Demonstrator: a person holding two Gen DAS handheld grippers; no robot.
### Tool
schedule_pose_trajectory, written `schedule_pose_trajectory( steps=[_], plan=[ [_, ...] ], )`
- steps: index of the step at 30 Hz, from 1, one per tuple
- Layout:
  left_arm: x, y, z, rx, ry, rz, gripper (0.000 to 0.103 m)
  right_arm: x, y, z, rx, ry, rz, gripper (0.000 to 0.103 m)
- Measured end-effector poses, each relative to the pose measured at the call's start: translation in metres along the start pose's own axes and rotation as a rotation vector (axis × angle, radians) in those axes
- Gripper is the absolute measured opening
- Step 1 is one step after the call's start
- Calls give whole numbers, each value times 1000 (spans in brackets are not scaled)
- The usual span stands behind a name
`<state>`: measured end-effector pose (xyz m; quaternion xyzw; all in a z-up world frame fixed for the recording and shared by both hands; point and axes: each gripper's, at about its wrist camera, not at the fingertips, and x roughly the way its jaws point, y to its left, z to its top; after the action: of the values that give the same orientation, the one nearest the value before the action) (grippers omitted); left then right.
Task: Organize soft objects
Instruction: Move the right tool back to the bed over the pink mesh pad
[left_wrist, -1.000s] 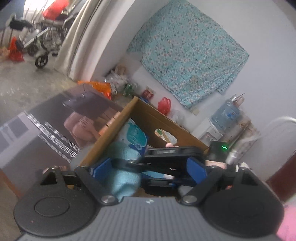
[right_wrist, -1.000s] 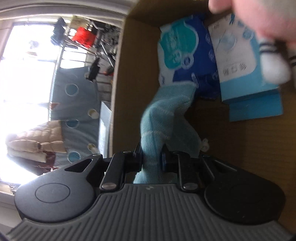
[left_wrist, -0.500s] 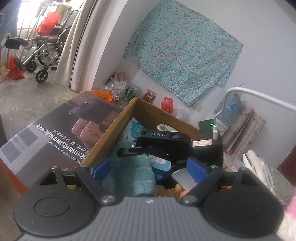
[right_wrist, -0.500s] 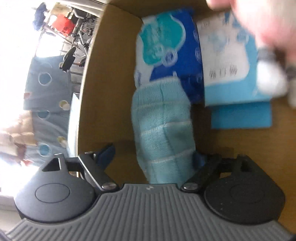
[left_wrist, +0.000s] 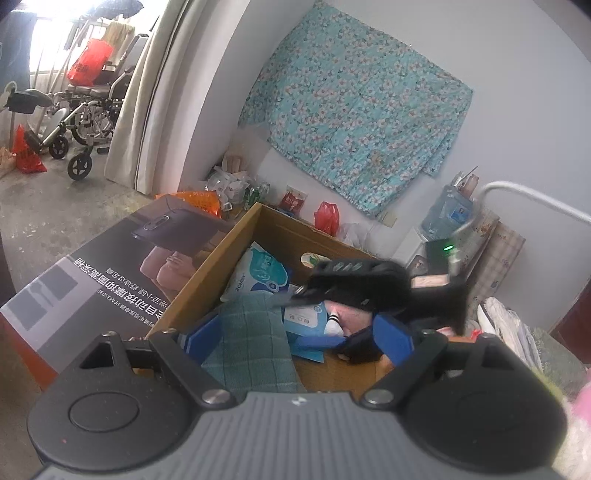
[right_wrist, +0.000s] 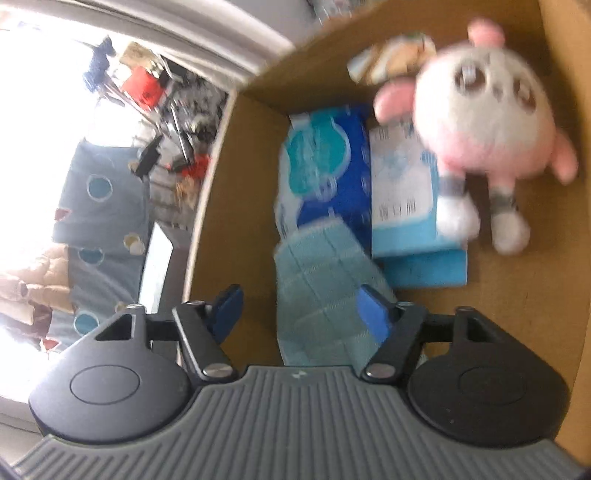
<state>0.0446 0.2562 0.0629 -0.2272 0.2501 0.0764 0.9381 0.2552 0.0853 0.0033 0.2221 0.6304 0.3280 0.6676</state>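
Observation:
An open cardboard box (left_wrist: 207, 269) (right_wrist: 221, 206) holds a folded light-blue towel (left_wrist: 255, 343) (right_wrist: 321, 295), blue tissue packs (left_wrist: 258, 269) (right_wrist: 328, 166) and a pink-and-white plush toy (right_wrist: 484, 122) (left_wrist: 351, 317). My right gripper (right_wrist: 303, 314) is open above the towel, which lies loose on the box floor. My left gripper (left_wrist: 295, 336) is open and empty at the box's near edge. The right gripper's black body (left_wrist: 373, 284) shows in the left wrist view above the box.
A large printed carton (left_wrist: 122, 266) lies to the left of the box. A wheelchair (left_wrist: 74, 122) stands by the curtain. Bags and bottles (left_wrist: 258, 192) line the wall under a floral cloth (left_wrist: 358, 110). A water jug (left_wrist: 447, 210) stands at the right.
My right gripper opened, let go of the towel and pulled back up from the box. The towel now lies flat in the box. The plush toy came fully into the right view.

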Motion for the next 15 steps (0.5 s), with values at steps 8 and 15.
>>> schedule_pose_trajectory(
  steps=[8, 15],
  plan=[
    [-9, -1, -1, 17, -19, -5, 90, 55, -2, -4, 68, 88, 0, 66],
    [-6, 0, -4, 11, -5, -16, 90, 81, -15, -3, 181, 160, 230, 75]
  ],
)
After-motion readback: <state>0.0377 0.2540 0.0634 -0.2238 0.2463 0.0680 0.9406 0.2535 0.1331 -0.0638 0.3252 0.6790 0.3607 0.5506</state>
